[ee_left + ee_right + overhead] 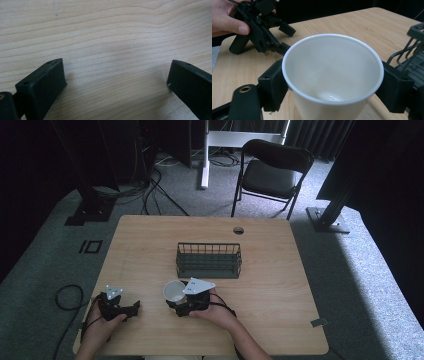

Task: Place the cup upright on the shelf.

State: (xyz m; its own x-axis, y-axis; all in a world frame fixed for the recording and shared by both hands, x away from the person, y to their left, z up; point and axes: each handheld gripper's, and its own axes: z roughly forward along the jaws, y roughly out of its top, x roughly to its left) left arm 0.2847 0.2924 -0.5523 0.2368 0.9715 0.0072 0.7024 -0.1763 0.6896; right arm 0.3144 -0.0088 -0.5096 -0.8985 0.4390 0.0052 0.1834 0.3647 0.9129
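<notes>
A white paper cup [173, 289] stands upright and empty near the front middle of the wooden table [260, 270], just in front of a dark wire basket [208, 268]. My right gripper [176, 296] is shut on the cup, with one jaw on each side of it below the rim. In the right gripper view the cup [332, 65] sits between the jaws of the right gripper [333, 86]. My left gripper [134, 309] rests at the front left in the person's hand. It is open, with bare wood between the jaws of the left gripper [116, 72].
The wire basket [412, 52] is empty and lies just right of the cup in the right gripper view. That view also has the left gripper [288, 37] and a hand [227, 17] farther off. A black folding chair [272, 170] stands beyond the table.
</notes>
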